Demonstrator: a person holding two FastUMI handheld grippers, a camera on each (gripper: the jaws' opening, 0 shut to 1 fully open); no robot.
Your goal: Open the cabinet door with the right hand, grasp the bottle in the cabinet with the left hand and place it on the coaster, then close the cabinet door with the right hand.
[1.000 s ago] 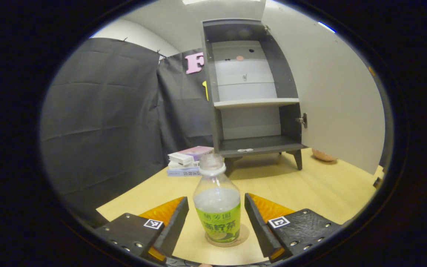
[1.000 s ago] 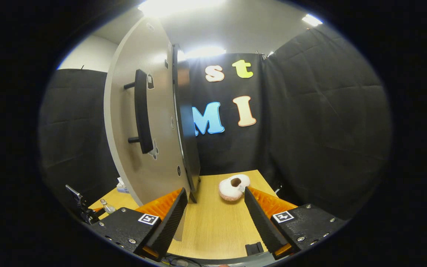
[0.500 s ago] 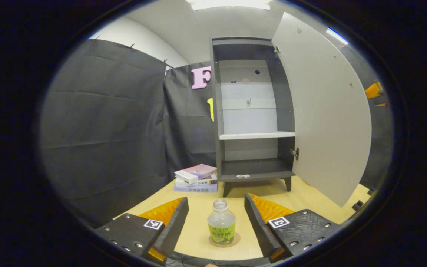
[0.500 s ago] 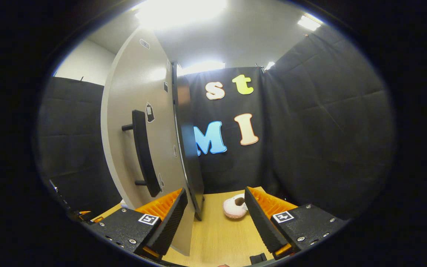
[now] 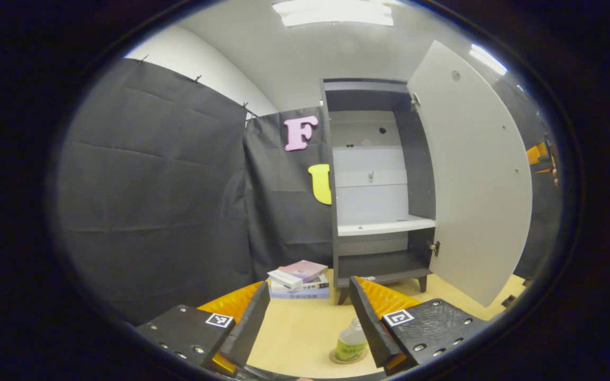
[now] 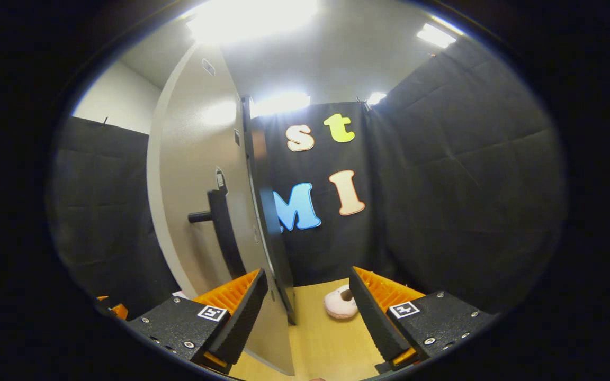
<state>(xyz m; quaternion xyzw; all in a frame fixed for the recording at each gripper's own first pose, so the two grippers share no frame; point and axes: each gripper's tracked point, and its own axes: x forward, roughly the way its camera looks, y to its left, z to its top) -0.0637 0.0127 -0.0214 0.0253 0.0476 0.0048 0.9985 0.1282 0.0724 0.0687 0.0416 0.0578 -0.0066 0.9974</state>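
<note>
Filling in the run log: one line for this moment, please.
bottle: on coaster | left gripper: open | cabinet door: open | right gripper: open, near handle

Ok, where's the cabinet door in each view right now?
Left gripper view: the cabinet door stands open right of centre, its plain inner face showing, hinged on the cabinet.
Right gripper view: the same door is left of centre, its outer face with the dark handle showing.
Shared landmark: the light wooden table at the bottom of both.
</note>
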